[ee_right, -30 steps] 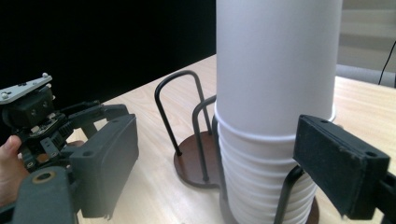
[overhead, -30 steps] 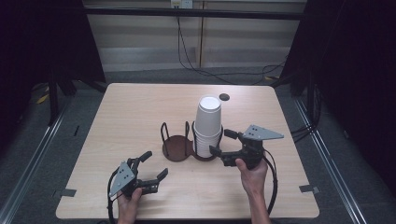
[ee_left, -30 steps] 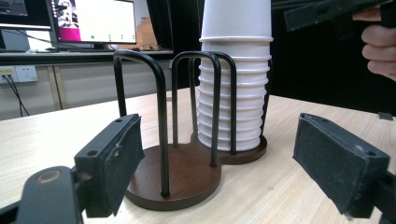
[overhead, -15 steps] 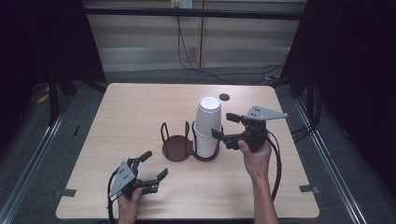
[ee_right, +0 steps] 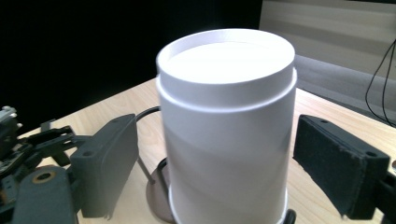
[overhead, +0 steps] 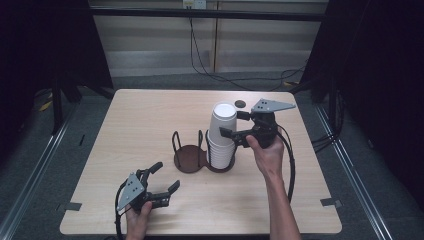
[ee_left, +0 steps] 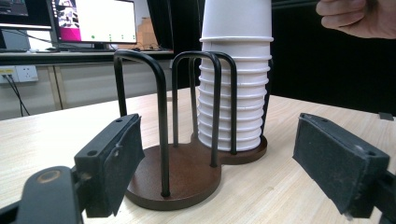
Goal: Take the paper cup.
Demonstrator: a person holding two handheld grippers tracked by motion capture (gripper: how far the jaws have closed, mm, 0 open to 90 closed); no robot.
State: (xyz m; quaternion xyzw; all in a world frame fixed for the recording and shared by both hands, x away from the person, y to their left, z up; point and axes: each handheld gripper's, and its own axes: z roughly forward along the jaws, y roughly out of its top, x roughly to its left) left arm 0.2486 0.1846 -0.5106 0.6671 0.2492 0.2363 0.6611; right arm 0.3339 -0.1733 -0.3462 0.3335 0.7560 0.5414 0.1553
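L gripper (overhead: 159, 186): nr you, at the table's (overhead: 150, 120) front edge, resting low; you're holding its jaws spread w/ nothing btwn, unmoved vs. a sec ago.
Holder (overhead: 192, 155): dark wooden base w/ black wire loops, mid-table; L bay is sitting bare, R bay is carrying the stack.
Cup stack (overhead: 221, 135): white paper cups, nested upside down, standing upright in the R bay.
R gripper (overhead: 235, 124): you're bringing it up & fwd from the stack's base to the top cup (ee_right: 226, 130); jaws are gaping either side of it, pads not touching yet.
Meaning: you're lining up to pinch the top cup, prob. to lift it off the stack.
Black disc (overhead: 240, 104): small, lying far R on the table, apart from all.
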